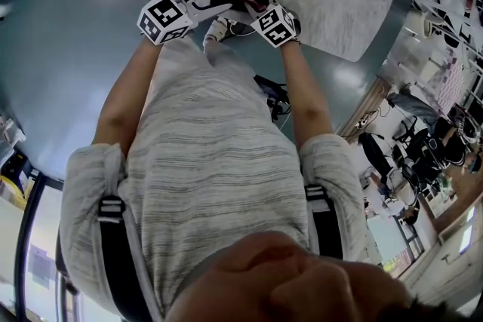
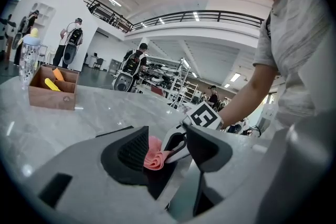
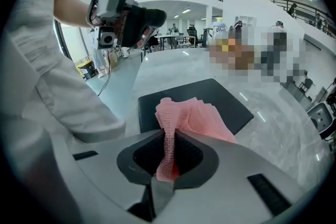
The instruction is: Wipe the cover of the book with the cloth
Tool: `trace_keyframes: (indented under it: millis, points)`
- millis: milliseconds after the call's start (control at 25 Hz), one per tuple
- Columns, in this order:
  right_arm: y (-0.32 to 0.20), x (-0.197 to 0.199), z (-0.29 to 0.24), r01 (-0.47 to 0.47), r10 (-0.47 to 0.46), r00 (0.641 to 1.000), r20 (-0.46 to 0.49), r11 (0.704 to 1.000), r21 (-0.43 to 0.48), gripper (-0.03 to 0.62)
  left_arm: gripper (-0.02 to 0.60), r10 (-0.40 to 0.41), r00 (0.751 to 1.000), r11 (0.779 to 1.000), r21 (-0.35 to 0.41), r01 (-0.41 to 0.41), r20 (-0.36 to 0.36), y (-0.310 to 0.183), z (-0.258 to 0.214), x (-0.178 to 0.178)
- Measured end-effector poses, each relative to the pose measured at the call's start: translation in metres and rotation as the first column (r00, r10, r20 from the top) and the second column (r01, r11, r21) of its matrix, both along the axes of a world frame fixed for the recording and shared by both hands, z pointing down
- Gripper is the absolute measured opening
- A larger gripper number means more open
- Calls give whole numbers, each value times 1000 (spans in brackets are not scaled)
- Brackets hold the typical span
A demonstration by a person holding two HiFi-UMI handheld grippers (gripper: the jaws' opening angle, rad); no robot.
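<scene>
- One book [image 3: 226, 98]: black, flat on the white marble table [image 3: 286, 131], cover up, near the table's edge closest to the person.
- One cloth [image 3: 198, 115]: pink and waffle-textured. It fans out over the near part of the book's cover, with one gathered end running back into the right claw. Whether the fabric presses on the cover I cannot tell.
- Two claws, one in each of the person's hands, each with a marker cube.
- Right claw [image 3: 170, 143]: its jaws are closed together on the gathered end of the cloth, pinching it. It tilts down toward the book from the near side, with the cover just in front of and below its tips.
- Left claw [image 2: 167, 150]: its jaws stand wide apart with nothing pressed between the pads. It sits at the book's near left corner and points across the cover at the right claw and the cloth, which show in the gap between its jaws. The views do not show whether it touches the book.
- One table carries everything.
- One wooden box [image 2: 52, 93] stands well apart from the book on the far part of the table, with yellow and orange items inside.
- One clear bottle [image 2: 27, 57] stands just beside the box.
</scene>
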State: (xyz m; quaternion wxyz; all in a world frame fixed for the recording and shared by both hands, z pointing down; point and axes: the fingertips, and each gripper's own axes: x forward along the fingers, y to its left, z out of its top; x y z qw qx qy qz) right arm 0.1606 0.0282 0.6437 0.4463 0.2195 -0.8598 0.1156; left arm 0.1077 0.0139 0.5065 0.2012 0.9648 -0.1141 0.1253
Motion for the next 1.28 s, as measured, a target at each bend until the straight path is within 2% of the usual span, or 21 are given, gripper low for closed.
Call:
trace_keyframes:
  millis: [440,560,680,840,1040,1160,1280]
  points:
    - [66,-9,6,27,-21,998,59,995,-100,35,230,30,997,1000,-8,-29,65,15,28,6]
    - [82,-10,-1,26,-14,996,93,991,-131,35,229,50,992,999,16,-52,116,18,38,8]
    - [86,-5,-15,-22,39,991,130,991,-129,35,229,80,979,995,40,-89,190,24,53,9]
    - [75,9,-36,-144,159,970,181,985,-94,35,229,113,938,989,56,-139,327,34,77,3]
    - [40,24,-74,-298,301,906,298,953,-59,35,230,140,884,979,74,-192,447,35,110,4]
    - [22,33,-87,-363,355,865,354,931,-47,35,238,165,826,968,72,-240,540,36,129,7]
    - [11,34,-92,-389,374,848,375,920,-38,35,241,193,761,954,63,-293,619,37,143,7]
